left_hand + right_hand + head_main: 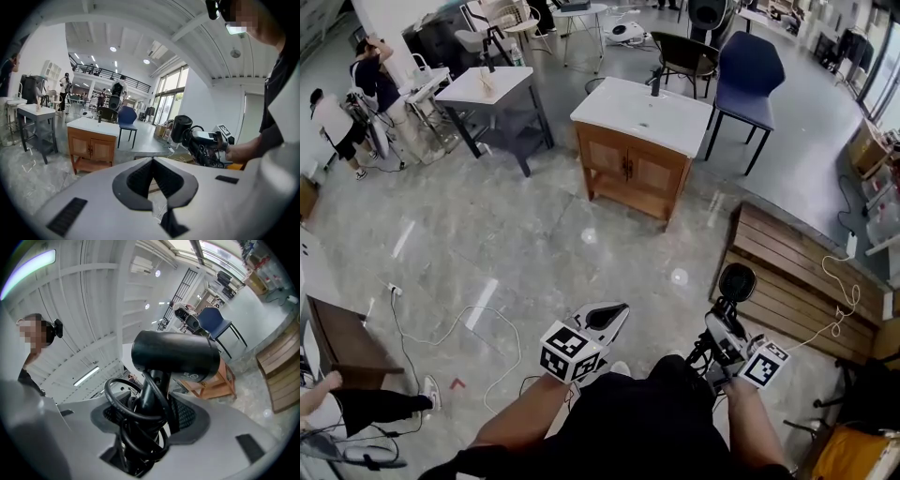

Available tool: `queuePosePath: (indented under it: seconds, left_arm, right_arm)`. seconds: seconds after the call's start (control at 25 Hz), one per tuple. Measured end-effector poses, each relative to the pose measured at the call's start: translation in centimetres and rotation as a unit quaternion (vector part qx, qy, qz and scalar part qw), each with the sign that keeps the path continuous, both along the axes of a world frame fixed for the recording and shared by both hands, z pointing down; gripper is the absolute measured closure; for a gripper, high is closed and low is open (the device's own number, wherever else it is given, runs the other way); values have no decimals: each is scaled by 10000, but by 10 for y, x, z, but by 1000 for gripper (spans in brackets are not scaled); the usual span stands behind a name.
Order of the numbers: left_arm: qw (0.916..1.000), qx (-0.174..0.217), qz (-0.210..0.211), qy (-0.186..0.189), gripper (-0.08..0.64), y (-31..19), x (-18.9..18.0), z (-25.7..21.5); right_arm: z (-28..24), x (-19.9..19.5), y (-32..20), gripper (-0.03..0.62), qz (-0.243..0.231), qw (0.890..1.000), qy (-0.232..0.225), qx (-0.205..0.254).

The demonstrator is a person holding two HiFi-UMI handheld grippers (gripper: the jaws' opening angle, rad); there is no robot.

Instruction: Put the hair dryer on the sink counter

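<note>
**Hair dryer in hand, well short of the sink**

The right gripper (150,405) has its fingers (187,414) clamped on the handle of the black hair dryer (176,355), with the cord (123,405) looped around the handle between them. The barrel stands up above the fingers. The left gripper (152,161) carries nothing, its fingers tip to tip. The sink bench (623,101), a white top on a wooden cabinet, stands well ahead across the floor (506,244).

All views toward sink counter (619,108)
</note>
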State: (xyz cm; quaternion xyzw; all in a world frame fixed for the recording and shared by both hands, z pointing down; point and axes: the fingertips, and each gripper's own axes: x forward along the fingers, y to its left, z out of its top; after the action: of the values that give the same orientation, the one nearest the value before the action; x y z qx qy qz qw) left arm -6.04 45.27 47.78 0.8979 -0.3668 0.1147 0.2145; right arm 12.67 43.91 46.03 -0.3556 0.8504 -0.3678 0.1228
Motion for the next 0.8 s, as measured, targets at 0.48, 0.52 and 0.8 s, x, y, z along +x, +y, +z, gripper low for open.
queuePosePath:
  seconds: [0.48, 0.52, 0.8]
  left_arm:
    - [9993, -120, -353, 31, 560, -34, -18, 17]
    - [9992, -154, -367, 18, 560, -40, -19, 19]
    - [9993, -157, -313, -152, 560, -109, -16, 15]
  right_arm:
    - [17, -12, -49, 353, -94, 9998, -30, -155]
    - [20, -11, -57, 353, -68, 9998, -45, -203]
    - [28, -11, -125, 353, -4, 9993, -212, -293]
